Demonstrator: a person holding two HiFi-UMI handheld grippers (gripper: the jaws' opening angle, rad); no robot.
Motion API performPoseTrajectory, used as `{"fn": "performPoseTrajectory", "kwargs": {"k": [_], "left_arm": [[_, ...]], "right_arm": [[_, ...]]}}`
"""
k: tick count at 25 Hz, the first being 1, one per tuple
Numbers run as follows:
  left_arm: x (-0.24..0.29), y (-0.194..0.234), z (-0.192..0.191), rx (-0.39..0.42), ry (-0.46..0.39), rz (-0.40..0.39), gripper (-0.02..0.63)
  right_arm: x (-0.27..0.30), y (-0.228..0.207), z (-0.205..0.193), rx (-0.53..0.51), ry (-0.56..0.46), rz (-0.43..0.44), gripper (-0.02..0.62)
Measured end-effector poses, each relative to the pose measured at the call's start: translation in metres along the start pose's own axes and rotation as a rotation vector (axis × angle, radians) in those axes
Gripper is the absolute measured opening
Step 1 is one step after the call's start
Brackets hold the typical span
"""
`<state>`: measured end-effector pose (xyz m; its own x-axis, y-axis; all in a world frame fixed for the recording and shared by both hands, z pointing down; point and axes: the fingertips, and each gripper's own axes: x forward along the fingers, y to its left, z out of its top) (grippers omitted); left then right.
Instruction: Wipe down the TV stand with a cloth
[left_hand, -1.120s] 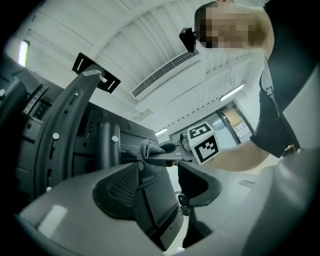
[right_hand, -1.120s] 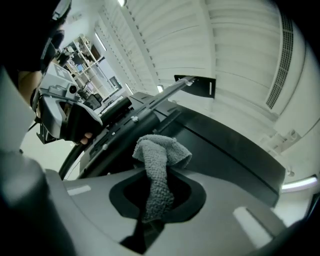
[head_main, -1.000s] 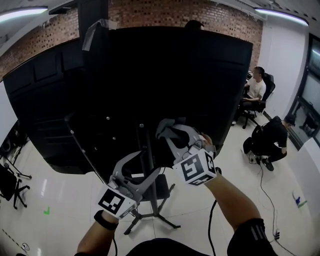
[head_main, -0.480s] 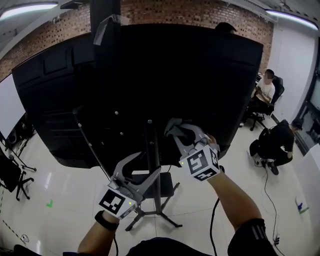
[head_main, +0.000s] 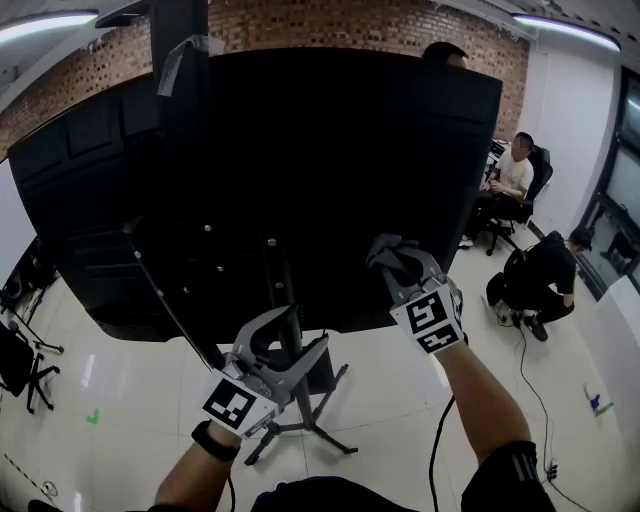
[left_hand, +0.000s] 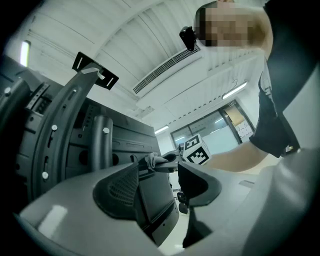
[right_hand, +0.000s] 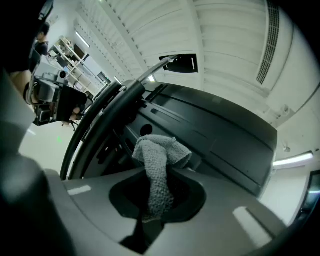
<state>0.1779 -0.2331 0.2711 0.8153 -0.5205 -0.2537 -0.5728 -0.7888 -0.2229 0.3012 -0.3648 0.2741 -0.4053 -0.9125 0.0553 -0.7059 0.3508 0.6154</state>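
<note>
The right gripper is clamped on a grey cloth, whose bunched end stands out above the jaws. In the head view it is raised close to the lower edge of the big black TV, toward that edge's right end, though I cannot tell whether the cloth touches the panel. The left gripper sits lower with its jaws parted and nothing gripped, just beside the upright pole of the TV stand, above the splayed feet on the white floor.
</note>
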Motion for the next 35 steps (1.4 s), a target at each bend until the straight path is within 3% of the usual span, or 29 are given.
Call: {"fn": "performPoseTrajectory", "kwargs": {"k": [4, 13, 21, 35], "left_arm": [[0.002, -0.007, -0.003, 0.006, 0.008, -0.013, 0.253], [-0.017, 0.000, 0.000, 0.037, 0.005, 0.012, 0.255], [-0.074, 0.033, 0.009, 0.023, -0.008, 0.112, 0.255], [-0.218, 0.140, 0.046, 0.089, -0.030, 0.206, 0.253]], "right_arm": [[-0.012, -0.004, -0.002, 0.059, -0.013, -0.001, 0.038], [-0.037, 0.053, 0.064, 0.162, -0.236, 0.170, 0.040], [-0.040, 0.121, 0.142, -0.069, -0.279, 0.243, 0.040], [0.029, 0.245, 0.297, -0.274, -0.344, 0.222, 0.040]]}}
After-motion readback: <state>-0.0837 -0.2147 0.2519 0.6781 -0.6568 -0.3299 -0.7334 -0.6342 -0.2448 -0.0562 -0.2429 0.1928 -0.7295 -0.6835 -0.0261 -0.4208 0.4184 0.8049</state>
